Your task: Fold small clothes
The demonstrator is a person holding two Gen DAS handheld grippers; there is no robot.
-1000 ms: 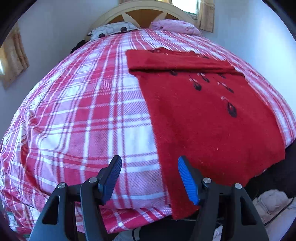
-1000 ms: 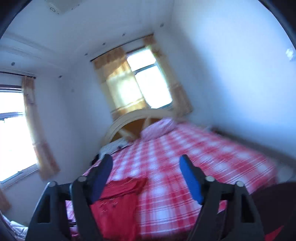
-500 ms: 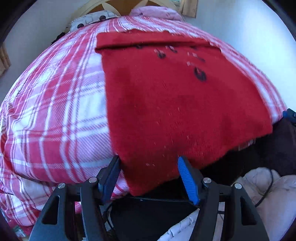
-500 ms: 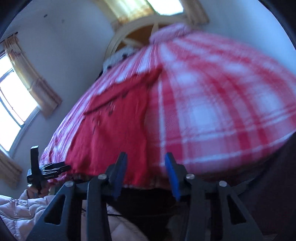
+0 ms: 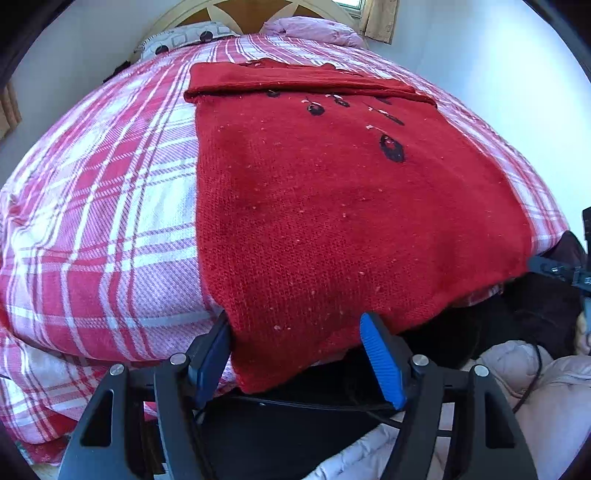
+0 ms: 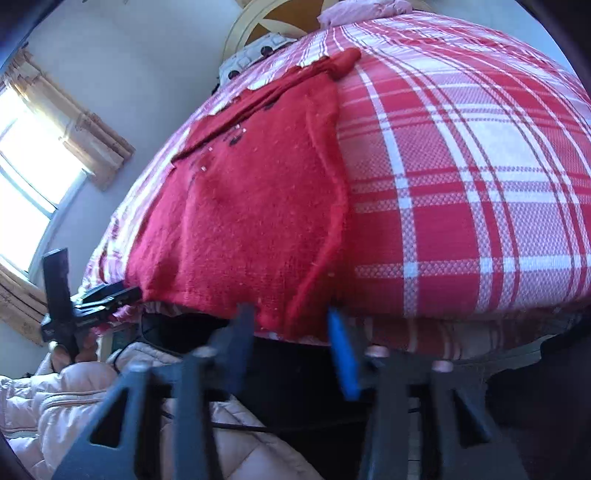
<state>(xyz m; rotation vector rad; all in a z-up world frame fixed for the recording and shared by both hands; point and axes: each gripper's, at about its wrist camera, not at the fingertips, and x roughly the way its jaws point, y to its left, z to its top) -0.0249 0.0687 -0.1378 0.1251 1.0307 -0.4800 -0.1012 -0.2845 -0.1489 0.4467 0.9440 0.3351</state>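
Your red sweater (image 5: 332, 206) lies flat on the bed (image 5: 103, 206), on its red-and-white plaid cover, with its hem hanging just over the foot edge and its far end, folded across, pointing toward the headboard (image 5: 258, 7). Dark cherry-like marks show on the knit near that folded band.

Your left gripper (image 5: 295, 350) sits at the foot edge with its jaws apart, straddling the sweater's near left hem corner; the cloth drapes down between the two blue pads and hides the tip of the left one, but nothing is pinched.

Your right gripper (image 6: 291, 332) is at the same foot edge, at the sweater's other hem corner, jaws also apart, with the hem hanging between them. That view is blurred near the fingertips, so contact with the cloth cannot be told.

From the right wrist view, your left gripper (image 6: 107, 295) shows at the sweater's far corner. A pink quilted jacket (image 6: 74, 398) lies below the foot of the bed, and two pillows (image 5: 306, 27) rest at the headboard.
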